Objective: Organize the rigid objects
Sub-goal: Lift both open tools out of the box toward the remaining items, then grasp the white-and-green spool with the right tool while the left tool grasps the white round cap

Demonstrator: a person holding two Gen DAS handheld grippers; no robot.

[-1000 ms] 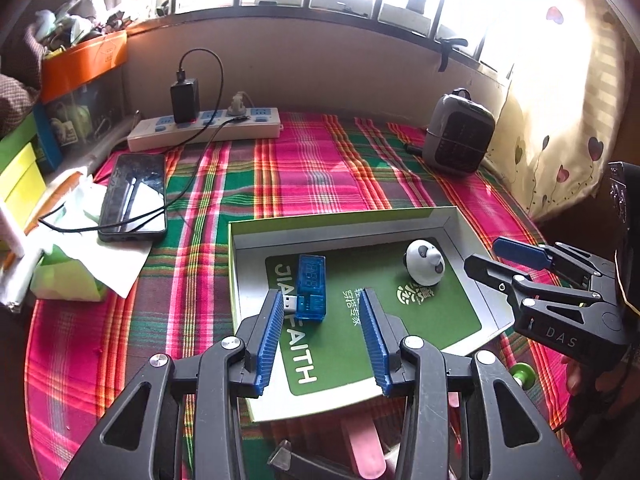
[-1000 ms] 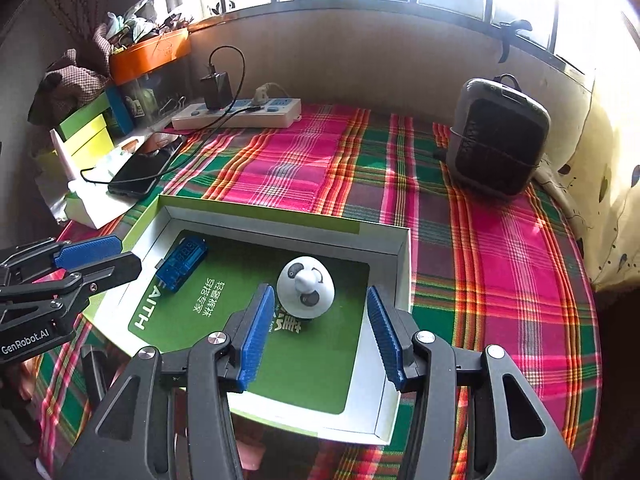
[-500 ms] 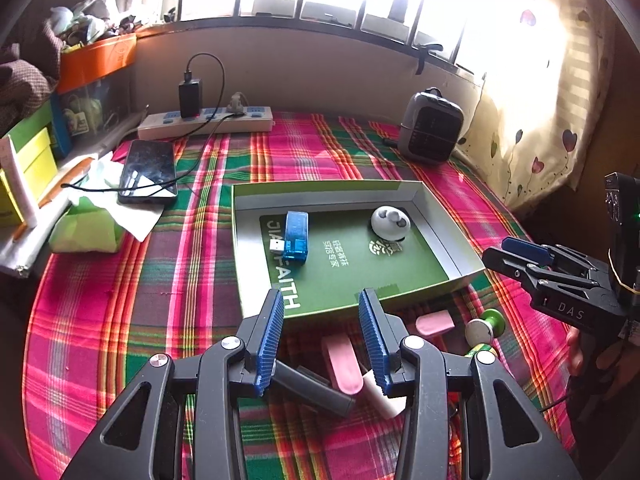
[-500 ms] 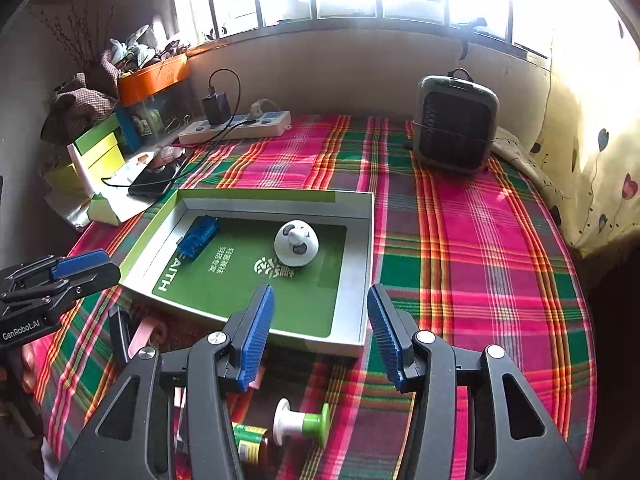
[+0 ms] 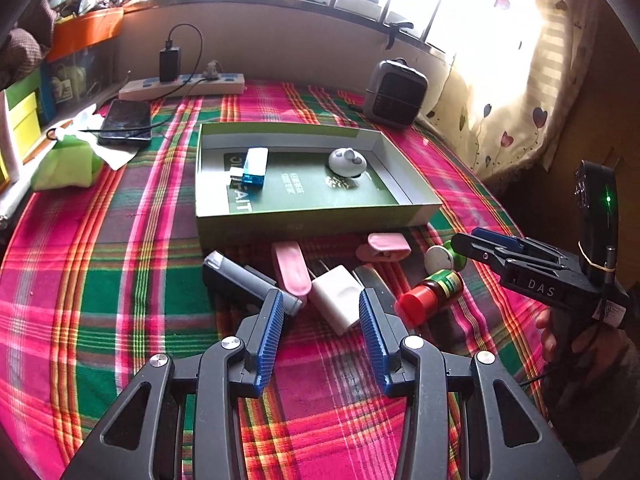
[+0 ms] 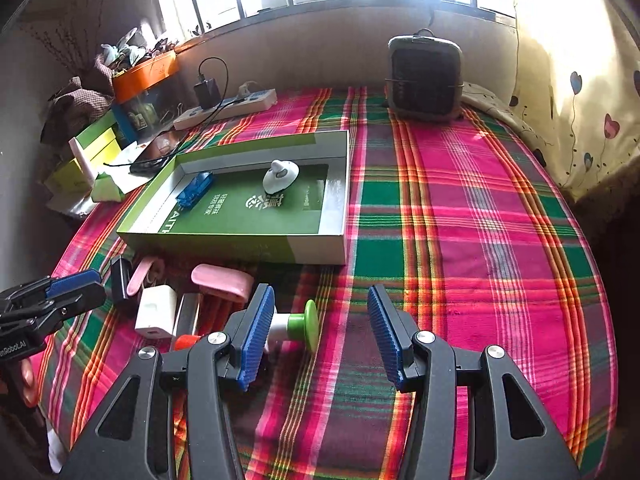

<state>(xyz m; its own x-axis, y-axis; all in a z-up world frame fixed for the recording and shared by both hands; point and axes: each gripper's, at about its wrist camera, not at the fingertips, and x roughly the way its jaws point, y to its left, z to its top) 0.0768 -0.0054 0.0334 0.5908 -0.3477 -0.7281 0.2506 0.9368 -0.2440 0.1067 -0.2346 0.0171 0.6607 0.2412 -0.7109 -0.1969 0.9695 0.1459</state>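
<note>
Tools: left tool (image 5: 320,320) wide, empty, over white charger (image 5: 335,298); right tool (image 6: 318,330) wide, empty, beside green-white knob (image 6: 298,326). Clutter tight: charger touches pink clip (image 5: 291,268), red-cap bottle (image 5: 430,292) near; likely nudge or roll on grasp. Box (image 5: 304,216) beyond holds blue dongle (image 5: 253,166), panda (image 5: 347,162). Plaid tabletop (image 6: 480,220); heater (image 6: 425,74), power strip (image 5: 182,84), window behind.

Left claw (image 5: 320,328) agape over white charger (image 5: 338,300) – green box (image 5: 312,220) beyond holds blue USB stick (image 5: 253,167), panda toy (image 5: 347,162).
</note>
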